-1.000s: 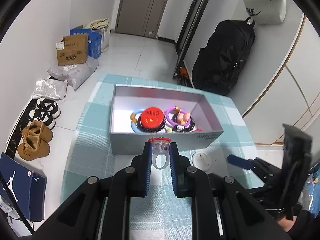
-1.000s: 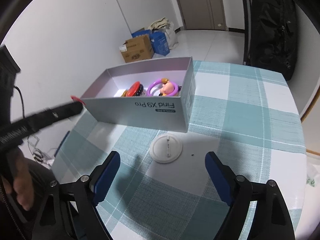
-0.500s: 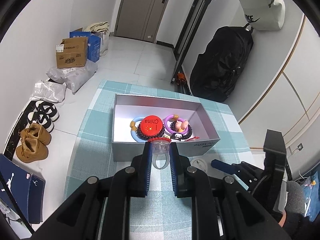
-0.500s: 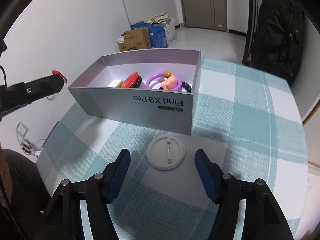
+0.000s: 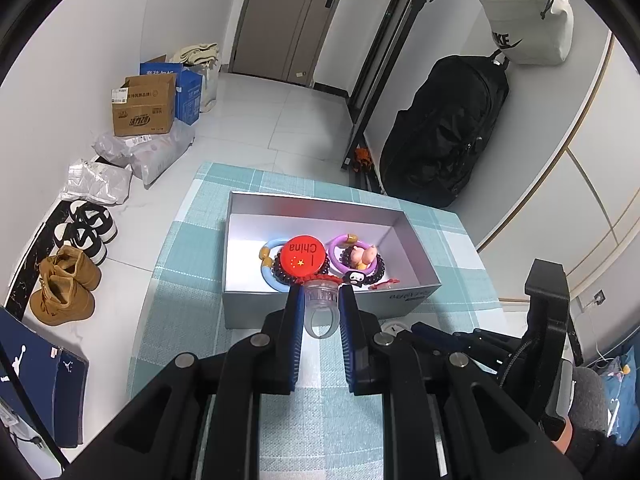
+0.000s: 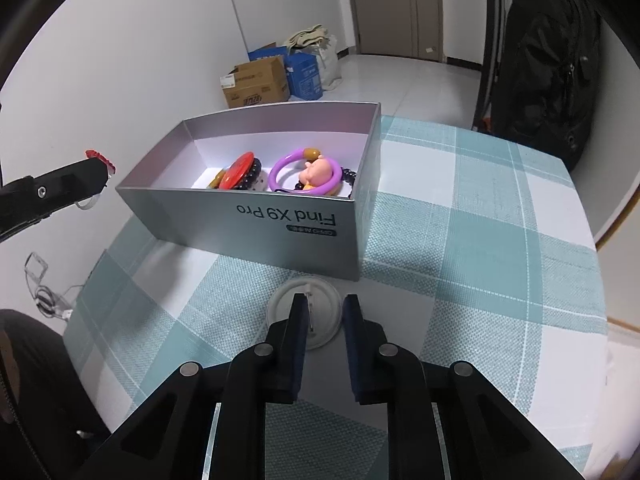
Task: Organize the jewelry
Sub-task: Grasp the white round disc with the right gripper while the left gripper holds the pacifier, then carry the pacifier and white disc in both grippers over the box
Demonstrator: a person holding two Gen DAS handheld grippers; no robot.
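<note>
Holding a clear plastic ring (image 5: pixel 320 312) with a red top, the left gripper (image 5: pixel 320 316) hangs above the near wall of an open grey box (image 5: pixel 256 308) on a teal checked tablecloth (image 5: pixel 176 312). Its jaws are closed on the ring's band from both sides, with the red top pointing toward the box, probably so the ring can be carried over the wall and dropped inside.

Lying together on the floor of the box are a round red badge (image 5: pixel 303 259) with "China" on it, a dark bead bracelet (image 5: pixel 280 274), a blue bangle (image 5: pixel 269 276), and a purple bangle (image 5: pixel 340 254) around a small pink figure (image 5: pixel 366 255).

Seen from the right wrist, the right gripper (image 6: pixel 325 312) sits low over a white round badge (image 6: pixel 320 292) that lies face down on the cloth, just in front of the box. Its jaws are narrowed to a small gap around the badge's back pin. Whether they actually pinch the pin or the badge cannot be told; it looks like the start of a pickup.
</note>
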